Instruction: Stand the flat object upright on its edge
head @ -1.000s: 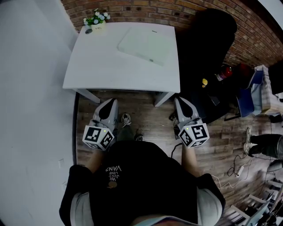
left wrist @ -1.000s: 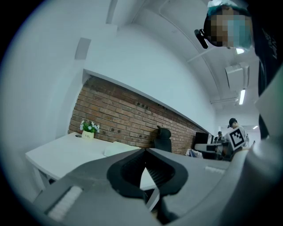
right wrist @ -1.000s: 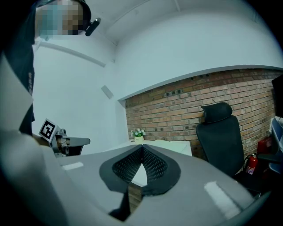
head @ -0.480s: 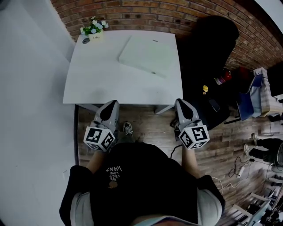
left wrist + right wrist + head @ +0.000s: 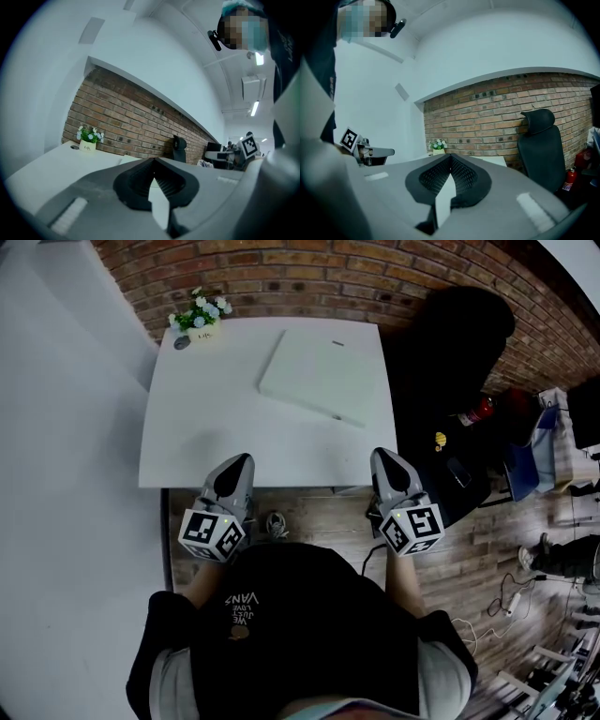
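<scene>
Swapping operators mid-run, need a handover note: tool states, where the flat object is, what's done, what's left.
Tools: left tool shut, empty, at the near edge of the table; right tool shut, empty, by its near right corner.
Things: the white flat object lies flat on the table's far right part, clear of both tools; flower pot in the far left corner.
Done: nothing yet.
Left: reach it, raise one side, stand it on its edge.
</scene>
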Motion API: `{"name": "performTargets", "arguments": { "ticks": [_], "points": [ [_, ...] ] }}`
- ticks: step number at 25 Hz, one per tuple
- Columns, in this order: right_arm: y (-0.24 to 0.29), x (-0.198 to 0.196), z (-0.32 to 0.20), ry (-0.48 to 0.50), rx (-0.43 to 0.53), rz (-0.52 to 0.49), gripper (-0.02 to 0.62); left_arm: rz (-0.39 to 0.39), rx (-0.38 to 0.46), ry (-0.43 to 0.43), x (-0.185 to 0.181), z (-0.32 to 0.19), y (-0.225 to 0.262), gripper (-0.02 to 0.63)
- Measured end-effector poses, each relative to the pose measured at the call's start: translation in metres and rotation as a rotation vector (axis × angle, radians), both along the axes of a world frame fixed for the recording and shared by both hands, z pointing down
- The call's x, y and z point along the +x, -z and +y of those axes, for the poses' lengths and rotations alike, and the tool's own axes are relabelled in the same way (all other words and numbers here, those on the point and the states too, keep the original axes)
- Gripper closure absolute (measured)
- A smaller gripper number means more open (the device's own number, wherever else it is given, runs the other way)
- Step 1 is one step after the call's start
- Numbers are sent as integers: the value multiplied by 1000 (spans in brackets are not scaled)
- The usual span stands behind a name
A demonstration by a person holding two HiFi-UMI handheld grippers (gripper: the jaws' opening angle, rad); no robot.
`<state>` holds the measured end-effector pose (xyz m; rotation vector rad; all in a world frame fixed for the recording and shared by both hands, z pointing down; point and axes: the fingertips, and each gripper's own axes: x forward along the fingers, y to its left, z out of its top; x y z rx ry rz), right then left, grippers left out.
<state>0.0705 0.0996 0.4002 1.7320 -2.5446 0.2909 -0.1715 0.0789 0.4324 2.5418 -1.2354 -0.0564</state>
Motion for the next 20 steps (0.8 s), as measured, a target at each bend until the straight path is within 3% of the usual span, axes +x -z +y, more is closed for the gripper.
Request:
{"name": "performTargets", "arguments": {
  "ticks": [20],
  "points": [
    [-9,-26,-46,-63,-10,5,597,10,-37,-93,-17,-60,-14,606]
  ]
}}
